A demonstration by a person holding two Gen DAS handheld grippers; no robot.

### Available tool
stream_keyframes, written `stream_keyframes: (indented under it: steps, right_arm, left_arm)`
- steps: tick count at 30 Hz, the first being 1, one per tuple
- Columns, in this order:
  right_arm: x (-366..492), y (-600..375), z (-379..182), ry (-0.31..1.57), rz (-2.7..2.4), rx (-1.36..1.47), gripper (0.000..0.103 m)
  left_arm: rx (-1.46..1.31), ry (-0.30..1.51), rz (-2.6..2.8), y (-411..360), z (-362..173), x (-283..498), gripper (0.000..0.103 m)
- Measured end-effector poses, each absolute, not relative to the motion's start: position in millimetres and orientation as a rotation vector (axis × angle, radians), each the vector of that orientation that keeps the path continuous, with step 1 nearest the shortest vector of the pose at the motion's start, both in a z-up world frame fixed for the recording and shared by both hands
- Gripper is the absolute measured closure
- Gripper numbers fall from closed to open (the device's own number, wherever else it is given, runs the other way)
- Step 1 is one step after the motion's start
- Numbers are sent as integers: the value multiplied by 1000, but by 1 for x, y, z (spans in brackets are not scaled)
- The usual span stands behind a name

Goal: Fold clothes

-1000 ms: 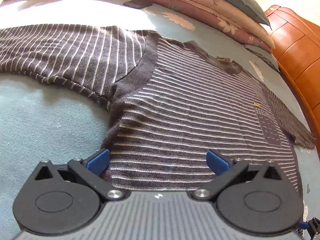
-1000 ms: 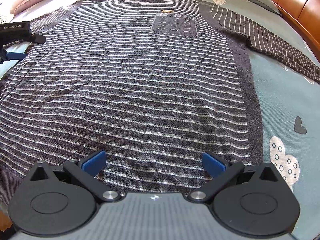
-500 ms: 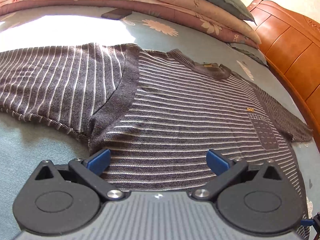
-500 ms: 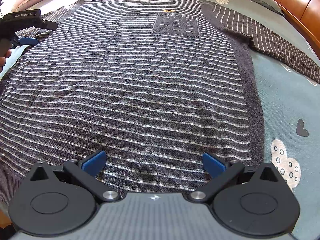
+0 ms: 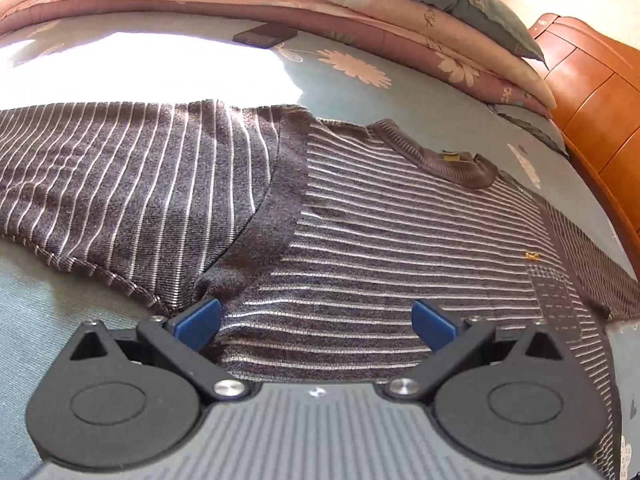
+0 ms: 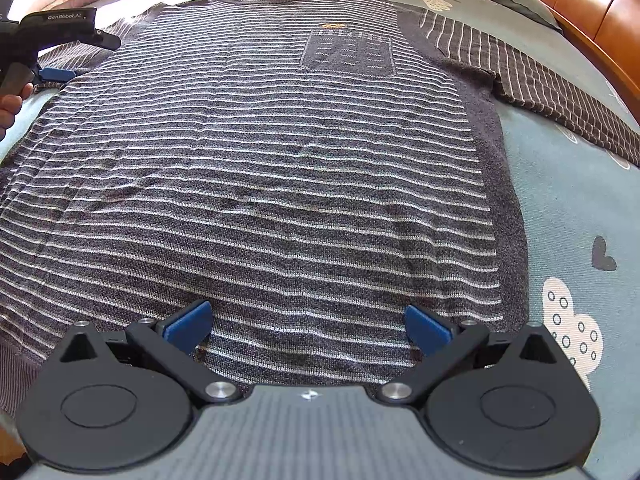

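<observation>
Striped grey sweater (image 6: 280,168) lies spread flat, front up, on a bed (image 6: 568,200) with a pale blue-green printed sheet. Chest pocket (image 6: 347,54) faces up near the collar (image 5: 440,156); a small yellow mark sits just above the pocket. Both sleeves stretch outward from the body: one sleeve (image 5: 120,184) fills the left of the left wrist view, the other sleeve (image 6: 532,80) runs off toward the right edge in the right wrist view.

Right gripper (image 6: 308,322) sits low over the hem end of the sweater, jaws spread wide with nothing between them, blue pads over the striped knit.

Left gripper (image 5: 316,318) is at the sweater's side near the armpit where sleeve meets body, jaws likewise released and wide apart, gripping nothing. From the right wrist view it shows at the far left edge, with part of a hand (image 6: 10,108) beside it.

Folded quilts and a pillow (image 5: 400,12) are stacked at the far side of the bed. A dark flat phone-like object (image 5: 266,36) lies on the sheet near them. Orange wooden headboard (image 5: 592,92) at right. Strong sunlight patch on the sheet beyond the left sleeve.
</observation>
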State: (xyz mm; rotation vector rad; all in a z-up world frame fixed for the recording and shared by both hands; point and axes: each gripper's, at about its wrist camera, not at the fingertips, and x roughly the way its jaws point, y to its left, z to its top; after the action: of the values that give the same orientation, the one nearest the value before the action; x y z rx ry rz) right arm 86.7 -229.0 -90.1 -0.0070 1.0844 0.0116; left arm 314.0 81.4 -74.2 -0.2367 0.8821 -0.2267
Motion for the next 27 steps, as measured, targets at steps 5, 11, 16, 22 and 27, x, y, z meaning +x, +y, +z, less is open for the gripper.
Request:
stream_keyframes:
  steps: [5,11,16,22,27]
  right_arm:
    - [82,-229,-91,1052,6,-4,0]
    - [90,-231,-75,1050,-29,12,0]
    - [114,-265,-47,881,-105,65,0]
    - [169,-320,-59,769,-217,300,0]
    - [183,-341,-84,780,-259,505,0]
  left_arm:
    - [-160,821,-325,58,-42,280,2]
    - [-15,916,-446,18,-62,235,2]
    - [0,1026,-423,18,-93,220,2]
    - [5,1015,-415,18,-93,219,1]
    - [25,1013,-420,15,-93,219,1]
